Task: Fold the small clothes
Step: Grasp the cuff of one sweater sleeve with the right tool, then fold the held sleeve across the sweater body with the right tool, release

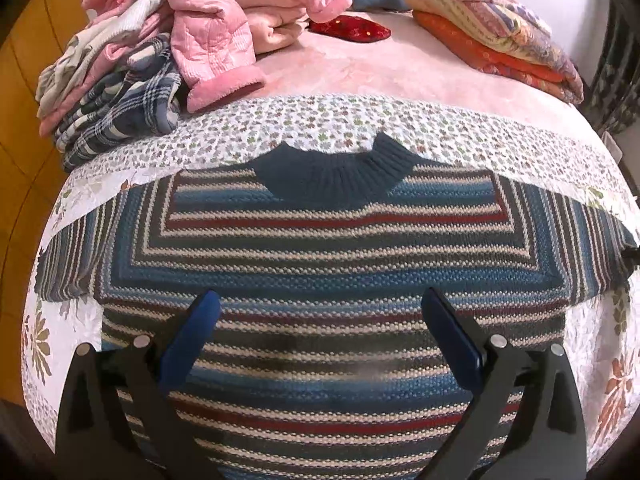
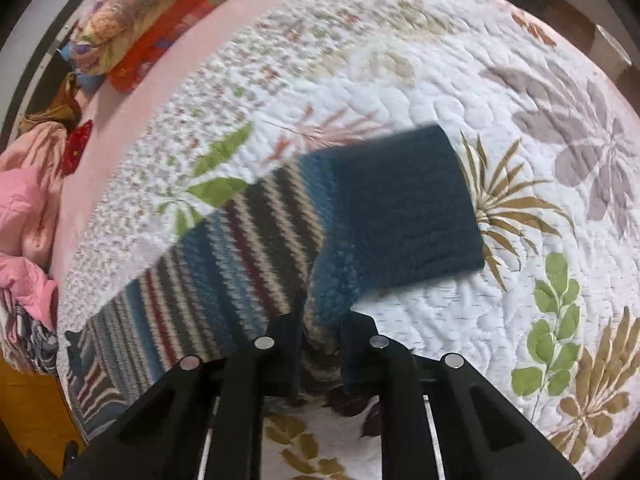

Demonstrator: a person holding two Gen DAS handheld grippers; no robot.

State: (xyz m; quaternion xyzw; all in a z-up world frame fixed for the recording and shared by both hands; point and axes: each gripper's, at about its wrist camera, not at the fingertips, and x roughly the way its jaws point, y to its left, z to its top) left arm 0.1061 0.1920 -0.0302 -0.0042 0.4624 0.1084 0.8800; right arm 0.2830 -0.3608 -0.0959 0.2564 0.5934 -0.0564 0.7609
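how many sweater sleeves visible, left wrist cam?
2. One sleeve lies out at the left edge of the striped sweater, the other sleeve at the right edge, its cuff cut off from view.

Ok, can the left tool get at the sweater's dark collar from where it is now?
Probably yes. The left tool is open above the striped sweater, and nothing lies between it and the collar; the clothes pile sits off to the side.

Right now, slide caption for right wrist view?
Right gripper shut on striped sweater sleeve, dark cuff over floral quilt.

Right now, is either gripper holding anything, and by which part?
The right gripper pinches the striped sweater by its sleeve, near the cuff. The left gripper holds nothing, its fingers open.
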